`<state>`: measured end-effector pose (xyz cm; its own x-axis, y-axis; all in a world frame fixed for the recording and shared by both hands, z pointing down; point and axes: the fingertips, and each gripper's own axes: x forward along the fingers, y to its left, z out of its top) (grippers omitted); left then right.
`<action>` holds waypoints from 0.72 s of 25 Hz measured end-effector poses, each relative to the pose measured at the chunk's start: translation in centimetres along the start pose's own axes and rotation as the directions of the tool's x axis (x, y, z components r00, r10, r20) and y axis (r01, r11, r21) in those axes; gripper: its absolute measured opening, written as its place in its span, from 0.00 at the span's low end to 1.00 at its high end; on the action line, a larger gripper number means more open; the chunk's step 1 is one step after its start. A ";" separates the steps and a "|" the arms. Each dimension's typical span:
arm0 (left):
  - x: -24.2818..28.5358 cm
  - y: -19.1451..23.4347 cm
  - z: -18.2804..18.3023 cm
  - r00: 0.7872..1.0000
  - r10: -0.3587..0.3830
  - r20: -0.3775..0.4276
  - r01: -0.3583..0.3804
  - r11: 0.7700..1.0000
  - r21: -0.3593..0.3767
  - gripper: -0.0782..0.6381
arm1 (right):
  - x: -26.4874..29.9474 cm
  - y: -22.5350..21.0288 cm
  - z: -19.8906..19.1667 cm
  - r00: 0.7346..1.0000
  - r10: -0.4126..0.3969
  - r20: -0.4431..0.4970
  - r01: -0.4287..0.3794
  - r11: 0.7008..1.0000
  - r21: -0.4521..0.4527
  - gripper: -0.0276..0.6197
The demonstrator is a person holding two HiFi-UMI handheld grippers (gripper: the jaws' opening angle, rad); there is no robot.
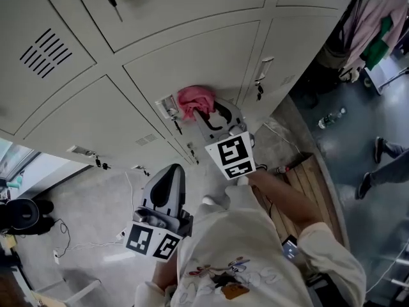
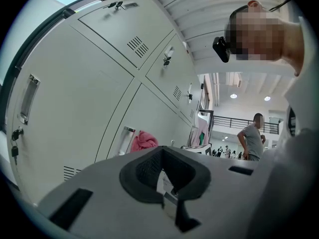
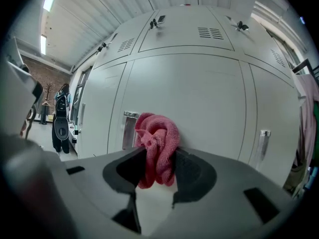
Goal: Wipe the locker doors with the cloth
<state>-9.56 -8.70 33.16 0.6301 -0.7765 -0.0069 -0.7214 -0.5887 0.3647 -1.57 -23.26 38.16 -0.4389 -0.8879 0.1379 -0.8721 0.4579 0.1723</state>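
A crumpled pink cloth (image 1: pixel 193 100) is pressed against a cream locker door (image 1: pixel 192 62), right beside that door's metal handle (image 1: pixel 167 109). My right gripper (image 1: pixel 208 115) is shut on the cloth. In the right gripper view the cloth (image 3: pixel 157 143) bulges out between the dark pads (image 3: pixel 192 171) of the gripper (image 3: pixel 158 166) and touches the door (image 3: pixel 199 98). My left gripper (image 1: pixel 174 170) hangs lower, away from the lockers, jaws together and holding nothing. In the left gripper view, the left gripper (image 2: pixel 162 171) points along the locker row, with the cloth (image 2: pixel 143 139) ahead.
Keys hang from locks on neighbouring doors (image 1: pixel 259 91). A wooden bench (image 1: pixel 313 184) runs beside the lockers at the right. A bottle (image 1: pixel 332 117) lies on the floor, and another person's legs (image 1: pixel 377 165) are nearby. Clothes (image 1: pixel 377 24) hang at the top right.
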 end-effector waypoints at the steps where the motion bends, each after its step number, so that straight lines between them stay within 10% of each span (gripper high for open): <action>1: 0.2 -0.1 -0.1 1.000 -0.004 -0.003 0.004 1.000 0.000 0.11 | -0.1 -0.5 -0.2 1.000 -0.009 -0.003 0.009 1.000 0.004 0.29; 18: 2.4 -0.8 -0.8 0.998 -0.048 -0.039 0.048 0.999 0.001 0.11 | -2.4 -10.1 -4.4 0.981 -0.180 -0.077 0.183 0.982 0.045 0.29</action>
<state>-7.23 -9.88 33.62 0.6751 -0.7377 0.0120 -0.6903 -0.6259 0.3629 9.22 -25.58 40.42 -0.2570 -0.9495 0.1798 -0.9467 0.2848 0.1507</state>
